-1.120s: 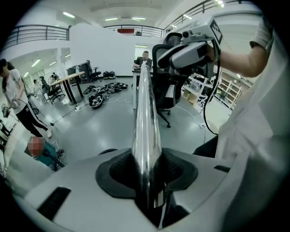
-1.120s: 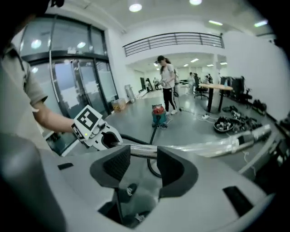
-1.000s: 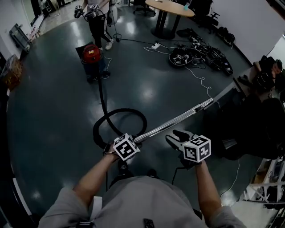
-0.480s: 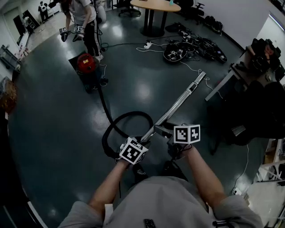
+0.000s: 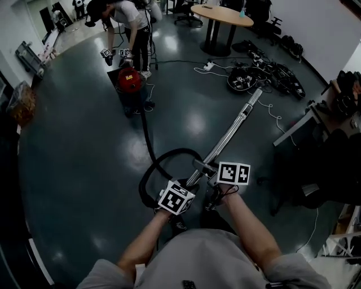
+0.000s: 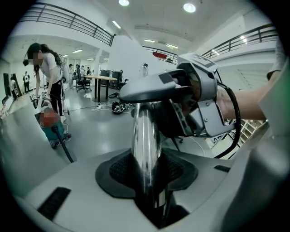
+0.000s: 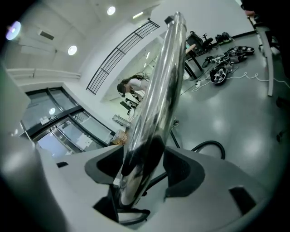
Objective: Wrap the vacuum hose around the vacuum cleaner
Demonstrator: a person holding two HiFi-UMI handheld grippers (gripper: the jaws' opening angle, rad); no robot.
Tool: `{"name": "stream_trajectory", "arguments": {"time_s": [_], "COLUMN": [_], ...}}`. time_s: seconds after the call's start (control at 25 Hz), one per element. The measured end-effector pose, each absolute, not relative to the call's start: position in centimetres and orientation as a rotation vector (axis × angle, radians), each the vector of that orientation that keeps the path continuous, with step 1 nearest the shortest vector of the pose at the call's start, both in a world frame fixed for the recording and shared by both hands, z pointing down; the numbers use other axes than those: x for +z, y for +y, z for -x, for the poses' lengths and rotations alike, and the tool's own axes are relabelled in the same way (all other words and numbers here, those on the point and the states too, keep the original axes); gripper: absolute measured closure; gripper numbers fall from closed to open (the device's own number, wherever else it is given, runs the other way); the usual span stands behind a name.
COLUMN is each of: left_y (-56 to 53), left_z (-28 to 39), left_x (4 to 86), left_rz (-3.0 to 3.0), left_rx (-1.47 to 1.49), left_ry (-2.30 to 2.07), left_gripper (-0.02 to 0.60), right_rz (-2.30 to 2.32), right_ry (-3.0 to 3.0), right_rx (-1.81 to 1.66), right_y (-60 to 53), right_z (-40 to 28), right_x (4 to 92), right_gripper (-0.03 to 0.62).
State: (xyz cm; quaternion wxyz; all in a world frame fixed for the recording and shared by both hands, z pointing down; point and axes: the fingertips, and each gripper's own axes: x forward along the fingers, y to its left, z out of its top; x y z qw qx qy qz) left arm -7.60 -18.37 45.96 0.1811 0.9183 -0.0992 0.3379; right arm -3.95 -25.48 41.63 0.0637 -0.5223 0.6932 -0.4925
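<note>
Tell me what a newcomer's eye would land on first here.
The long chrome wand slants up the middle of the head view, its near end clamped in the left hand-held gripper. Beside it, a black hose loops away to a red vacuum cleaner at top left, where another person bends over it.

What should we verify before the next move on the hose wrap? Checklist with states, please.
1. Left gripper shut on the metal wand: ok.
2. Right gripper gripping the wand: not ok; its jaws have just been opening, and the wand sits between them unpressed.
3. Hose wrapped round the vacuum cleaner: not ok; it lies looped on the floor.
4. Vacuum cleaner free to approach: not ok; another person bends over it.
5. Hose free of kinks: cannot tell.
</note>
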Motion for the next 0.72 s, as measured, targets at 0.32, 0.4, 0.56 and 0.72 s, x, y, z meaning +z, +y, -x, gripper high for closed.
{"name": "stream_trajectory", "arguments": {"time_s": [0.32, 0.4, 0.56, 0.72], "left_y": [-19.4, -19.8, -20.7, -21.5], "left_z": [3.9, 2.9, 0.9, -1.7], "left_x": [45.9, 45.9, 46.4, 47.6], "left_rz": [-2.595, -2.581, -2.536, -2.538], "left_rx": [0.953, 0.944, 0.961, 1.018], "left_ry": [-0.358, -0.381, -0.403, -0.425], "left_gripper": [0.428, 0.427, 0.426, 0.426], "right_rz": [1.472, 1.473, 1.424, 1.397], "right_ry": [1.992, 1.992, 1.97, 2.054], "right_rx": [-1.465, -1.476, -1.506, -1.475], "right_y": [-29.8, -30.2, -31.6, -33.0], "right_z": [1.1, 0.0, -1.7, -3.3], "right_x": [41.4, 41.8, 41.9, 41.6], "right_gripper": [0.398, 0.485, 0.514, 0.529]}}
